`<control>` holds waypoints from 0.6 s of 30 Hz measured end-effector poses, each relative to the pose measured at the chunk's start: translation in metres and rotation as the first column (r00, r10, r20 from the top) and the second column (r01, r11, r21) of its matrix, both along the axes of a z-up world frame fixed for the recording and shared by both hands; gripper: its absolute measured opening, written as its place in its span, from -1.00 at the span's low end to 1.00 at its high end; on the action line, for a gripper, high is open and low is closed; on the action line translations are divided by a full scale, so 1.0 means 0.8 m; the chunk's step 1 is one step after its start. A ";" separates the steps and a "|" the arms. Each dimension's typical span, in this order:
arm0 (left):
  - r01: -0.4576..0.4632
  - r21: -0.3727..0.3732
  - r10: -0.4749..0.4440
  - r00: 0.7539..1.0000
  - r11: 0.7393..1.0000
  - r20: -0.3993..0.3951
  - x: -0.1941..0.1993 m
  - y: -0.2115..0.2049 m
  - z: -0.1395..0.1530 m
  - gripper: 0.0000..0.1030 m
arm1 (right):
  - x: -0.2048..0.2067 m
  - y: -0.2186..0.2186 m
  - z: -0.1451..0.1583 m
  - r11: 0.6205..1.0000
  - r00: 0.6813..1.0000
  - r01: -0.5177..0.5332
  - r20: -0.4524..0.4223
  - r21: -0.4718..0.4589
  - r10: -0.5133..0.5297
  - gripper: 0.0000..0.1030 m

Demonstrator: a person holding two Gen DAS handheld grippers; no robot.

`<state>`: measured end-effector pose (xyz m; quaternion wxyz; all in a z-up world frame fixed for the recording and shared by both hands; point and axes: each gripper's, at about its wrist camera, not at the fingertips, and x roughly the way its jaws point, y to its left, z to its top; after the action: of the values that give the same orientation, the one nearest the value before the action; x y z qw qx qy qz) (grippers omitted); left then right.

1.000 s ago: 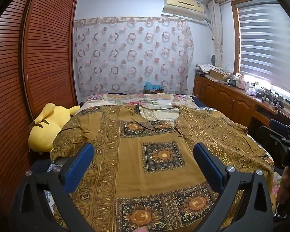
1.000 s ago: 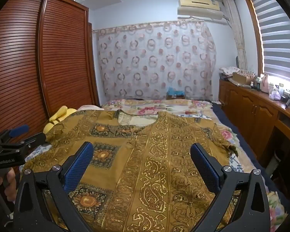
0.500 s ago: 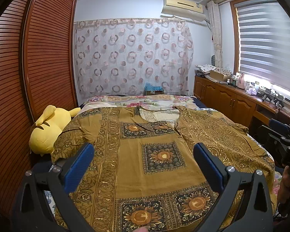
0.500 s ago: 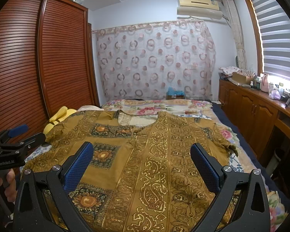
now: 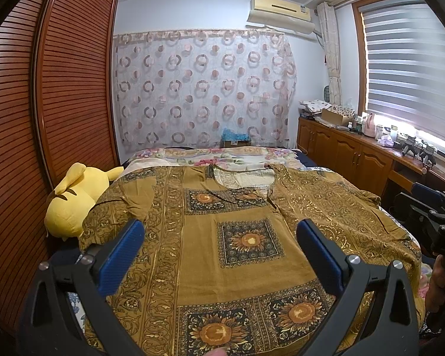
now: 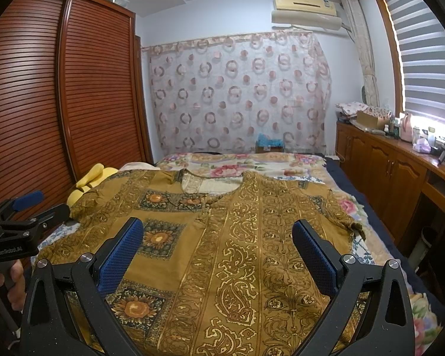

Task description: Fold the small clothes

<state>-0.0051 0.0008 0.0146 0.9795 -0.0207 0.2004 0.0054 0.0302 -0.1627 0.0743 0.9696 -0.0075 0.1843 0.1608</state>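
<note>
A mustard-brown patterned top point(image 5: 240, 237) with sunflower squares and gold scrollwork lies spread flat, front up, on the bed, neckline at the far end. It also shows in the right wrist view point(image 6: 237, 237). My left gripper point(image 5: 219, 237) is open and empty, held above the top's lower left half. My right gripper point(image 6: 215, 235) is open and empty above the top's lower right half. The right gripper also shows at the right edge of the left wrist view point(image 5: 430, 216). The left gripper shows at the left edge of the right wrist view point(image 6: 17, 225).
A yellow plush toy point(image 5: 74, 198) lies at the bed's left side by the slatted wardrobe point(image 5: 44, 103). A floral bedsheet point(image 6: 252, 163) lies beyond the neckline. Wooden cabinets point(image 6: 385, 172) with clutter run along the right under the window.
Both grippers stay open and nearly still; the views have shifted only very slightly. The top has not moved.
</note>
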 end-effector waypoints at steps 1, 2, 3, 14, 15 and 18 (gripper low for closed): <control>-0.001 0.001 0.001 1.000 1.000 0.002 0.000 0.000 0.001 1.00 | 0.000 0.000 0.000 1.000 1.000 0.000 0.000 -0.001 0.000 0.99; -0.001 0.001 0.001 1.000 1.000 0.002 0.000 0.000 0.002 1.00 | 0.000 0.000 0.000 1.000 1.000 0.000 0.001 -0.001 0.000 0.99; -0.001 0.000 0.001 1.000 1.000 0.003 0.000 0.000 0.004 1.00 | 0.000 0.000 0.000 1.000 1.000 0.000 0.000 0.000 0.000 0.99; 0.000 0.008 0.000 1.000 1.000 0.012 -0.002 -0.001 0.009 1.00 | 0.001 0.002 0.000 1.000 1.000 0.000 0.000 0.001 0.000 0.99; 0.000 0.008 0.000 1.000 1.000 0.012 -0.002 -0.001 0.009 1.00 | 0.000 0.002 0.000 1.000 1.000 0.000 0.001 0.001 0.000 0.99; 0.000 0.008 0.000 1.000 1.000 0.012 -0.003 -0.001 0.009 1.00 | 0.000 0.002 0.000 1.000 1.000 0.000 0.001 0.001 0.000 0.99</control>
<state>-0.0073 -0.0003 0.0219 0.9808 -0.0166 0.1943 0.0061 0.0304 -0.1615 0.0745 0.9697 -0.0073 0.1839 0.1606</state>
